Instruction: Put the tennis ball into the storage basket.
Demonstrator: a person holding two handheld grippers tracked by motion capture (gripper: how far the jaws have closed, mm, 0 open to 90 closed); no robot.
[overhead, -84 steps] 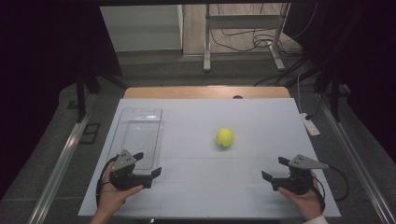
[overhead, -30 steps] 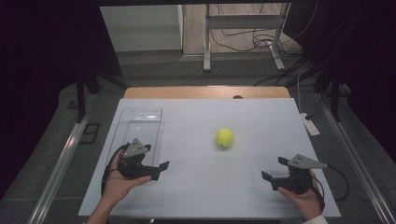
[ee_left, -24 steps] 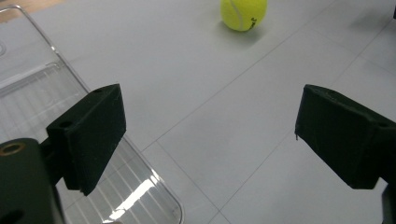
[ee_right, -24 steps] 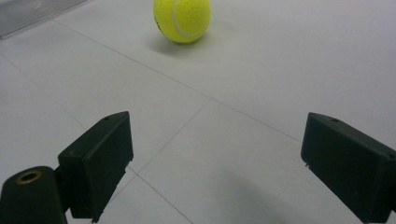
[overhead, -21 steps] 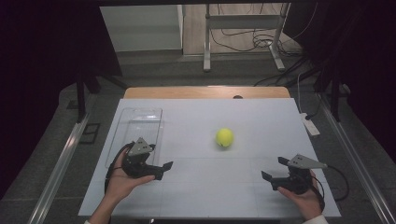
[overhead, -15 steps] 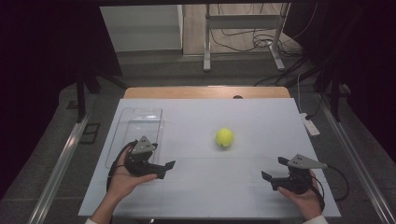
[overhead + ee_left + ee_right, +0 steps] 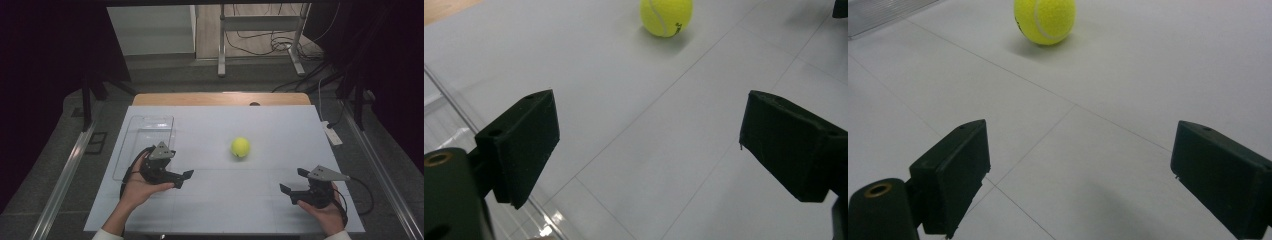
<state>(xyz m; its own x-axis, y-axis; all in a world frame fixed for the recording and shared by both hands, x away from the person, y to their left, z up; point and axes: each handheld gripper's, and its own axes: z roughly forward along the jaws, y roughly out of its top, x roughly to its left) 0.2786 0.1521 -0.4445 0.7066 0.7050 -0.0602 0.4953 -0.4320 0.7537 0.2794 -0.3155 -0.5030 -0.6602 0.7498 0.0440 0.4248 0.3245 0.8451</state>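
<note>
Left tongs [image 7: 177,174] gaping, palm-cradled | right tongs [image 7: 294,186] gaping, low

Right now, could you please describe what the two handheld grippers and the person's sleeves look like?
Both the left gripper and the right gripper are black, with two blocky, square-ended jaws, a grey three-cornered plate on top and a trailing black cable. White sleeve cuffs show at the wrists.
</note>
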